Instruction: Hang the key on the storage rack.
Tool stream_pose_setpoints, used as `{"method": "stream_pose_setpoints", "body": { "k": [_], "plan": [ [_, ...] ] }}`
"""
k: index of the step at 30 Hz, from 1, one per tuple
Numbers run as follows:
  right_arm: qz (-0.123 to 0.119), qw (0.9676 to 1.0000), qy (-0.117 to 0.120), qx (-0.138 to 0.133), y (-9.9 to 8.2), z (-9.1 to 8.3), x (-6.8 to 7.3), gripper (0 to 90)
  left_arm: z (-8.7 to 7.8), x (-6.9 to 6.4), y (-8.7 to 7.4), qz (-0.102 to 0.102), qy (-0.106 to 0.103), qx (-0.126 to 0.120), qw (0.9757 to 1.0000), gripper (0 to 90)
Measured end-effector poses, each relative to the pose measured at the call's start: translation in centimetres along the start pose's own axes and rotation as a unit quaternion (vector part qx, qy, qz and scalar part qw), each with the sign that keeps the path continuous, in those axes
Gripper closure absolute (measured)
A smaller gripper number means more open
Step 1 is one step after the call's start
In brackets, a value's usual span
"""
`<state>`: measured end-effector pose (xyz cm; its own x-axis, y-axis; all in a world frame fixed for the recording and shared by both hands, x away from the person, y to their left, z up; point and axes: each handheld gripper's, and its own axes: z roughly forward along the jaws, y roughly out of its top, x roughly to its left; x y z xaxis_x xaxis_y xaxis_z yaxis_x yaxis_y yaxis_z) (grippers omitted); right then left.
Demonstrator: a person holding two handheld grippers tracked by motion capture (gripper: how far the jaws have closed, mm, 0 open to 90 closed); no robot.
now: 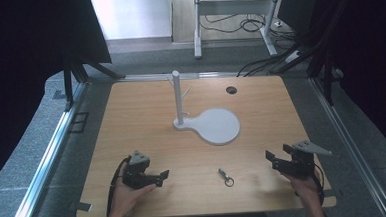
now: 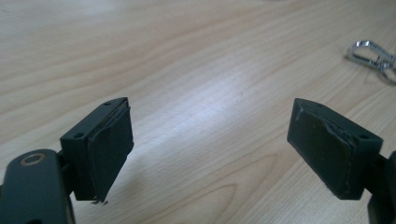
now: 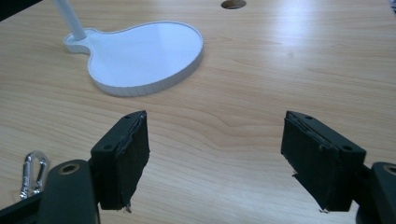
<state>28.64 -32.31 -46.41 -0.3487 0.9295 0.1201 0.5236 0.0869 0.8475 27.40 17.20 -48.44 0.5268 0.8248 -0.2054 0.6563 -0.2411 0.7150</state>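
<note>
A small metal clip [image 1: 225, 176] is seen lying on the counter [image 1: 261, 115] between the left tongs [image 1: 160, 177] and right tongs [image 1: 273, 160], untouched. Both tongs are held wide, empty. Clip detail is indistinct.

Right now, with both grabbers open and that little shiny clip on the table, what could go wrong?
1. The metal clip is small and lies flat on the table, so the left gripper or right gripper might push it away rather than pinch it.
2. The white stand is tall and thin with little pegs; a bump from an arm could perhaps shift or tip it.
</note>
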Motion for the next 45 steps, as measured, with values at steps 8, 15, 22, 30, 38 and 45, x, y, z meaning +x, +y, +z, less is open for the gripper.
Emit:
{"method": "stream_pose_setpoints", "body": {
  "k": [8,15,22,30,38,45],
  "plan": [
    [-0.020,0.9991,-0.001,0.038,-0.9,2.0,-0.1,28.2,0.0,0.4,-0.1,-0.002,-0.019,0.005,0.9998,15.8],
    [-0.035,0.9988,0.005,0.034,-1.0,2.2,0.4,30.1,-0.9,-0.4,0.3,0.008,-0.034,-0.008,0.9994,17.0],
    [-0.055,0.9977,0.006,0.039,-0.9,2.5,1.4,32.7,-1.2,-1.4,0.6,0.026,-0.046,-0.013,0.9985,17.9],
    [-0.064,0.9962,0.004,0.058,-1.0,3.3,1.4,35.4,-0.8,-2.0,0.6,0.035,-0.048,-0.006,0.9982,18.5],
    [-0.070,0.9961,0.001,0.054,-0.4,2.9,1.0,36.7,-1.3,-2.8,0.2,0.035,-0.043,0.000,0.9985,18.2],
    [-0.079,0.9944,-0.006,0.069,0.0,2.5,0.4,36.9,-1.7,-2.2,-0.1,0.022,-0.035,0.001,0.9991,18.0]
  ]
}}
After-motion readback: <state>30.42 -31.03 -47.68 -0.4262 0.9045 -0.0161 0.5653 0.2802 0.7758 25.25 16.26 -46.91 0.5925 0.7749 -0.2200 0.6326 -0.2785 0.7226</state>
